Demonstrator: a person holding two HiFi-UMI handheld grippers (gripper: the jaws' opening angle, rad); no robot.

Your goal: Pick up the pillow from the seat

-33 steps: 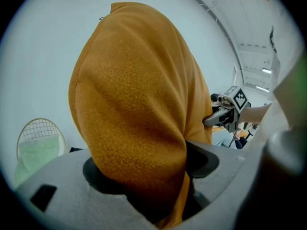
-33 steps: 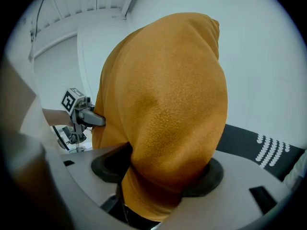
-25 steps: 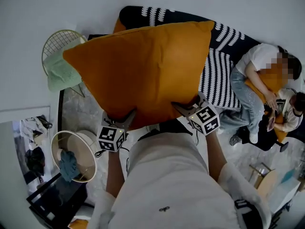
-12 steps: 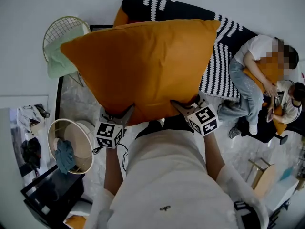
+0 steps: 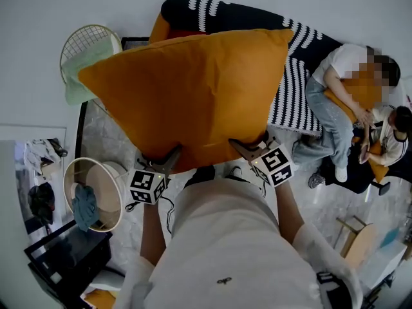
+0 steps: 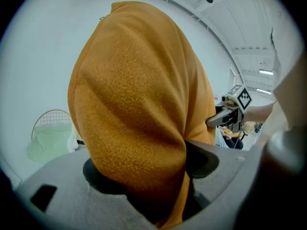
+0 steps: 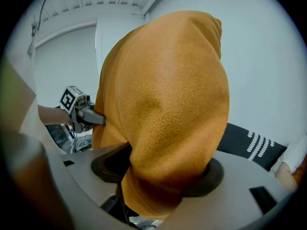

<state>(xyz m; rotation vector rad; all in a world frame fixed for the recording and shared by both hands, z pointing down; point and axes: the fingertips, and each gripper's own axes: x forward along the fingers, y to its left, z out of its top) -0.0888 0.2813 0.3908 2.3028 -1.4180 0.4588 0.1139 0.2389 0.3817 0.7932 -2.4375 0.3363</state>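
Observation:
A large orange pillow [image 5: 193, 95] hangs in the air in front of me, lifted off the dark seat with a striped throw [image 5: 293, 89] behind it. My left gripper [image 5: 166, 161] is shut on the pillow's near edge at its lower left. My right gripper [image 5: 248, 148] is shut on the same edge at the lower right. In the left gripper view the orange fabric [image 6: 139, 123] bulges up from between the jaws. The right gripper view shows the same pillow [image 7: 168, 114] pinched between its jaws, with the left gripper [image 7: 79, 113] beyond.
Two people sit at the right end of the seat [image 5: 351, 108]. A wire chair with a green cloth [image 5: 87, 60] stands at the left. A round basket [image 5: 96, 195] with cloth sits on the floor at lower left, beside a dark table [image 5: 61, 262].
The pillow and both grippers have shifted slightly left and up in the head view; the grips are unchanged.

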